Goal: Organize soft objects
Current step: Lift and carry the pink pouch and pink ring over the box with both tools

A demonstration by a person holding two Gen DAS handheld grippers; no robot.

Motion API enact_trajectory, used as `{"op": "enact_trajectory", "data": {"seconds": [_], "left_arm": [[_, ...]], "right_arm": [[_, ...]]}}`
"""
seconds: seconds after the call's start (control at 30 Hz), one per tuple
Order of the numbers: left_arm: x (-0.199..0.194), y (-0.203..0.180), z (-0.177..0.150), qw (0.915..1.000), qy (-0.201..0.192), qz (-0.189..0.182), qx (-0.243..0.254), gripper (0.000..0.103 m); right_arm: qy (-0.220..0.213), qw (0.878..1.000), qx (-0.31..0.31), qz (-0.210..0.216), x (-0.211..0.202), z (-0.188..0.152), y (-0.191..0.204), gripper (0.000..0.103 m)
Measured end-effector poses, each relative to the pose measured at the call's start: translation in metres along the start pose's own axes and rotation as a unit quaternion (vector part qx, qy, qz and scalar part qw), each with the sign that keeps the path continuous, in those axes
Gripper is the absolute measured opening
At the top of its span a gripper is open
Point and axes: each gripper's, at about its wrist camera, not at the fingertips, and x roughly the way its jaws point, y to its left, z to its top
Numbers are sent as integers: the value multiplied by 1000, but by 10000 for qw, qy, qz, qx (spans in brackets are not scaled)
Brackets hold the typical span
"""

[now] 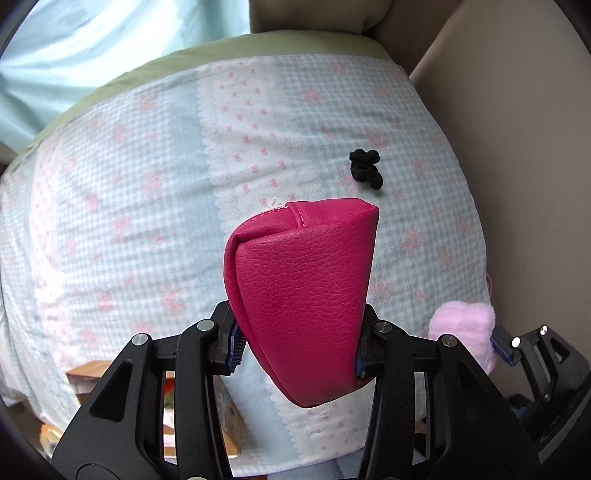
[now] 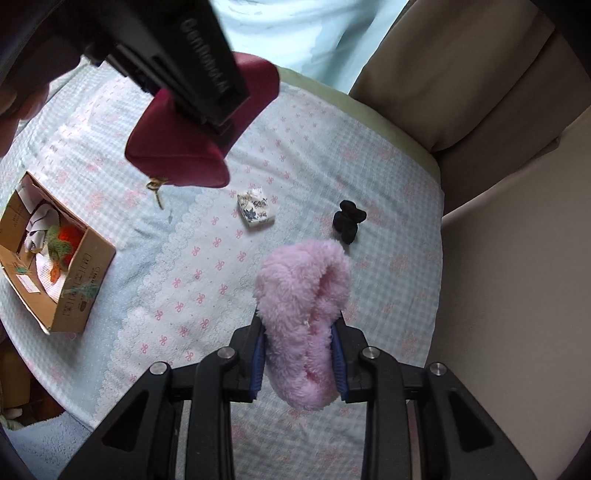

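My left gripper (image 1: 295, 347) is shut on a magenta leather pouch (image 1: 303, 295) and holds it above the bed. The pouch also shows in the right wrist view (image 2: 177, 147), with a gold zipper pull (image 2: 157, 190) hanging from it. My right gripper (image 2: 299, 354) is shut on a fluffy pink item (image 2: 306, 325), lifted off the bedspread; it shows at the lower right of the left wrist view (image 1: 465, 328). A small black fabric piece (image 2: 348, 220) lies on the bedspread (image 2: 207, 258) beyond the pink item, also in the left wrist view (image 1: 365, 168).
An open cardboard box (image 2: 79, 284) with several soft items inside sits at the left of the bed. A small white printed packet (image 2: 256, 212) lies mid-bed. A beige upholstered headboard or chair (image 2: 498, 147) borders the right side. Pale blue curtain (image 2: 295, 33) hangs behind.
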Motion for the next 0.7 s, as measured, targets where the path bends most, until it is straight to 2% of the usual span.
{"op": "enact_trajectory", "data": {"seconds": [0.3,0.5,0.7], "left_arm": [[-64,57,-81,9987,-289,53,-409,39],[-90,109,-135,9980,-407,44,-484,39],[-102,169,-187,9988,-413,54,-275,39]], "right_arm": [[-376,9990,-246,-54,-68,16,42,28],[-477,9984,-304,-58,-99,29,97,28],[-355,9993,-30,65,-113,48,164,28]]}}
